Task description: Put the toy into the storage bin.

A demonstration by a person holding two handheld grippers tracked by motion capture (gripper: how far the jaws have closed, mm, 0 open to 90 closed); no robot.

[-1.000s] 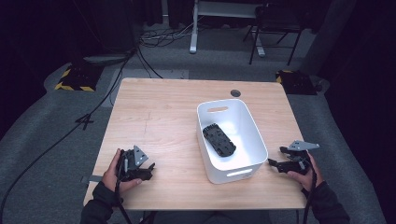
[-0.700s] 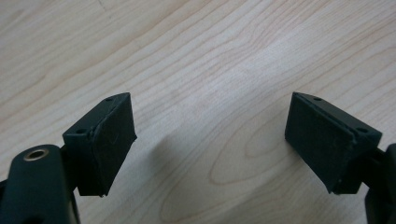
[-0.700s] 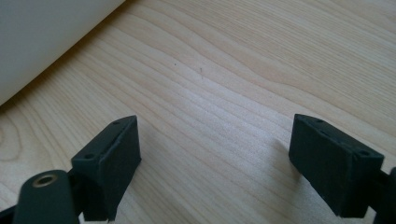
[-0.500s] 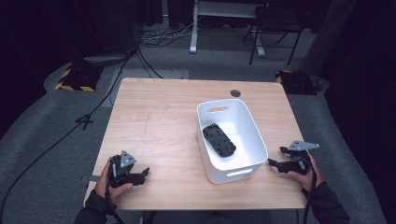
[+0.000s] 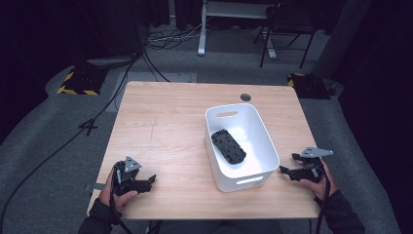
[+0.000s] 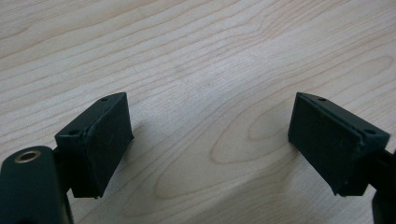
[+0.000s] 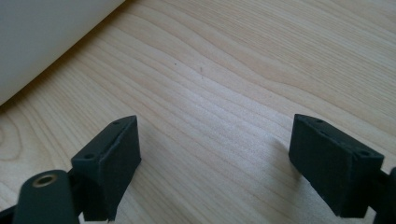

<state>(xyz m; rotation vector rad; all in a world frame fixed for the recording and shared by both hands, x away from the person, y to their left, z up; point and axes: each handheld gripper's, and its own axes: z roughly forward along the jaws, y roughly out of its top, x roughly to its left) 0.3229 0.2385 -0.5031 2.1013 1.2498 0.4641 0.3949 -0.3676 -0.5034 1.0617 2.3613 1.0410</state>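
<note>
Black part (image 5: 228, 146) lies inside white bin (image 5: 263, 139), right of desk (image 5: 170, 122) centre. Left tongs (image 5: 150, 181) near-left on bare desk, jaws just been opening, wide, nothing between. Right tongs (image 5: 285, 171) just right of bin's near corner, jaws wide, empty.

light: tabletop (image 5: 165, 126) bright from above, room dim | shadows: soft, under bin (image 5: 265, 168) | focus: gripper views sharp, high view slightly soft | glare: none
</note>
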